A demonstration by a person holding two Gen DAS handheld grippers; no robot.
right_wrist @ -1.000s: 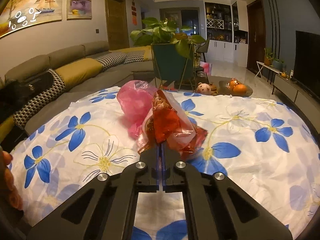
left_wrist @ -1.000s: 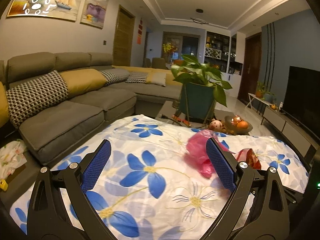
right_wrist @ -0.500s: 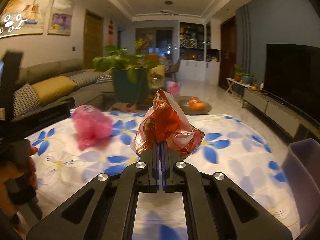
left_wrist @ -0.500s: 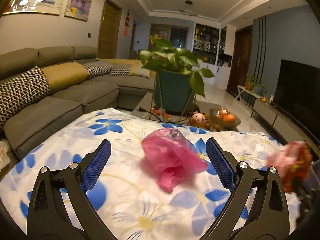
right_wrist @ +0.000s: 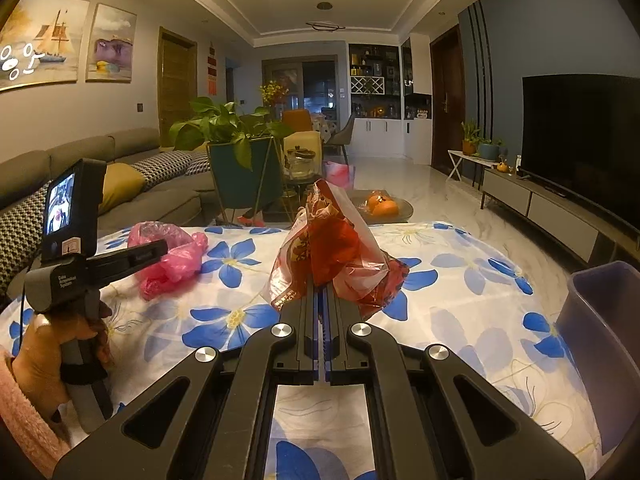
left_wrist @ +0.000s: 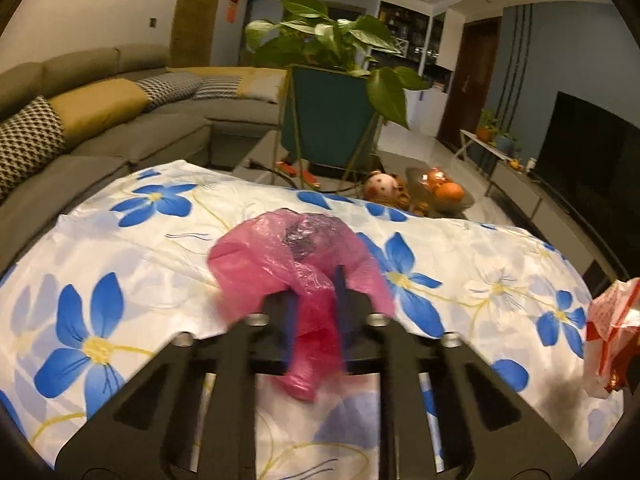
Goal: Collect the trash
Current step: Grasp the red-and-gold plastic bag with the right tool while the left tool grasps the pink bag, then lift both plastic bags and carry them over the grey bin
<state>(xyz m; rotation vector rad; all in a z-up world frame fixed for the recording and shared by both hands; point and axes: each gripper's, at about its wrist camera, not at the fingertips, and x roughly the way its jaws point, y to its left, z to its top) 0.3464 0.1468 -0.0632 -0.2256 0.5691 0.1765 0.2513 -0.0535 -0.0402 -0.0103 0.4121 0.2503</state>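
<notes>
Trash is in both claws at this moment. Seen from the right wrist, the right gripper (right_wrist: 322,292) is clenched, its jaws pressed nearly together on a crumpled red-and-white plastic wrapper (right_wrist: 332,256), which stands up from the fingertips above the floral tablecloth (right_wrist: 460,292) and appears to be lifted clear of it. The grey bin (right_wrist: 600,344) sits at the right edge of the table, to the right of and slightly nearer than the wrapper, its open mouth facing up and only its near wall in view. That is the relation the coming move turns on: the right claw is the closer of the two to the bin, so I judge it should swing right until the wrapper hangs over the opening, then release. In the left wrist view, the left gripper (left_wrist: 314,300) has its blue pads closed in on a pink plastic bag (left_wrist: 288,264), which bulges ahead of the fingertips while a tail of film hangs down between the jaws; the grip looks pinched on loose folds, though motion blur makes it hard to say how securely. This bag lies well to the left of the bin, with the right claw between them, so it would have to cross the table afterwards. Thin film may slip or cling to the pads on release.
</notes>
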